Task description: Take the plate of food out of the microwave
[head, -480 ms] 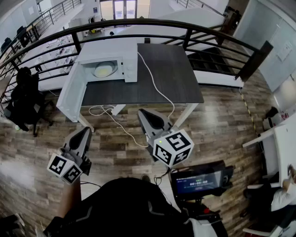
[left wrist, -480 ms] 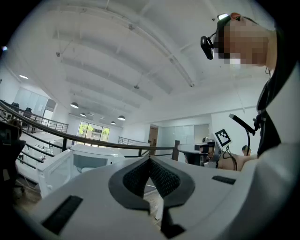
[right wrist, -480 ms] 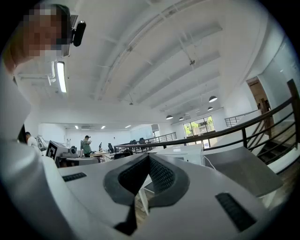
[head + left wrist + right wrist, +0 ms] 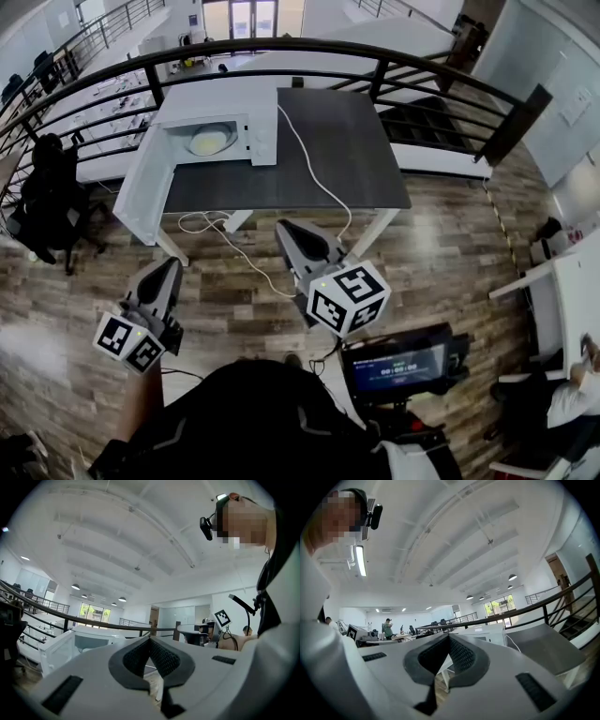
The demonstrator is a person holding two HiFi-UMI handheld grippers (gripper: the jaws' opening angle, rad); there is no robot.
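Step in hand: the approach, as I judge it. Nothing is grasped, and both tools hang over the wooden floor well short of the table.
Left gripper [image 4: 172, 266]: its jaws are pressed together with nothing between them. It points toward 12 o'clock, at the open door.
Right gripper [image 4: 286, 228]: its jaws are likewise closed and empty. It sits at 3 o'clock from the left one and nearer the table edge.
Microwave: a white box-shaped microwave oven [image 4: 262, 131] stands at the 11 o'clock corner of the dark grey rectangular table top [image 4: 347, 159].
Door: the white microwave door [image 4: 148, 187] is swung fully out toward 7 o'clock, so the cavity is exposed.
Plate, place: the pale round plate of food [image 4: 208, 142] lies flat inside the cavity, at 9 o'clock from the control panel and well apart from both grippers.
Plate, look: a light rim surrounds a yellowish heap. It is too small to tell what the food is.
Next move calls for: stepping in toward 11 o'clock, spreading one pair of jaws, taking the plate by its near rim and keeping it level on the way out.
Hazard: a thin white power cable [image 4: 314, 173] trails across the table and off its near edge, between the grippers and the oven.
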